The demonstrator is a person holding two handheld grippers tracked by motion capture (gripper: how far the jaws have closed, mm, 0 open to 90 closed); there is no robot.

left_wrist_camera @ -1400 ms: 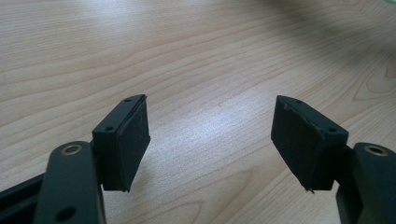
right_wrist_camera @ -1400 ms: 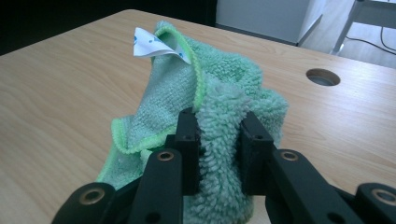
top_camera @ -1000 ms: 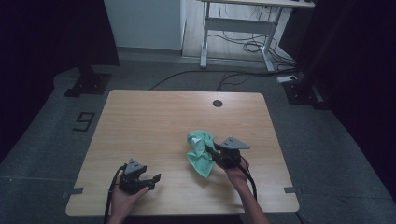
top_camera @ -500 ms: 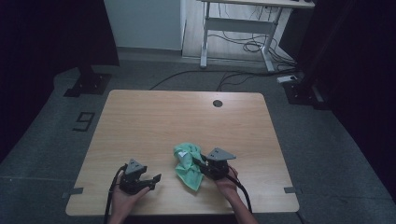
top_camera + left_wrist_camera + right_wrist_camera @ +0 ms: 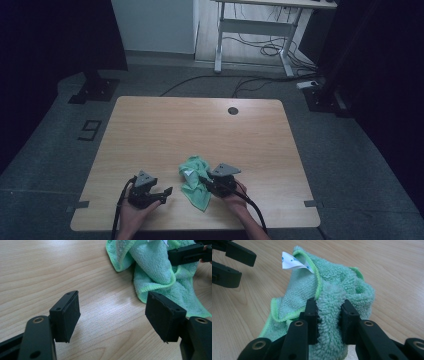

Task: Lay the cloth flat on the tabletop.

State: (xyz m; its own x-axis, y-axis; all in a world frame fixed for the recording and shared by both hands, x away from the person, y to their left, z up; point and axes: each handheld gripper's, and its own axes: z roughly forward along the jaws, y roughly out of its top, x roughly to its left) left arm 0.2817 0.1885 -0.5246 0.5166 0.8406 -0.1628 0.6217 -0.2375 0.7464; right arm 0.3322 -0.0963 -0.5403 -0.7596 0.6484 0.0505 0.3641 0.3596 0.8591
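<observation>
Green microfibre cloth [image 5: 194, 182], crumpled, white label showing: lower centre of the high view, on the pale wooden table [image 5: 200, 125]. Our right gripper [image 5: 329, 322], jaws just eased slightly, pinches a thick fold. Our left gripper [image 5: 112, 315] gapes over bare wood, lower left. We judge the cloth gathered; spreading or folding remains.

My right gripper [image 5: 206, 184] has its jaws pinched on a thick fold of the cloth [image 5: 192, 181], jaws just eased open slightly. My left gripper [image 5: 164, 192] sits low beside it, jaws wide apart, nothing between them.
</observation>
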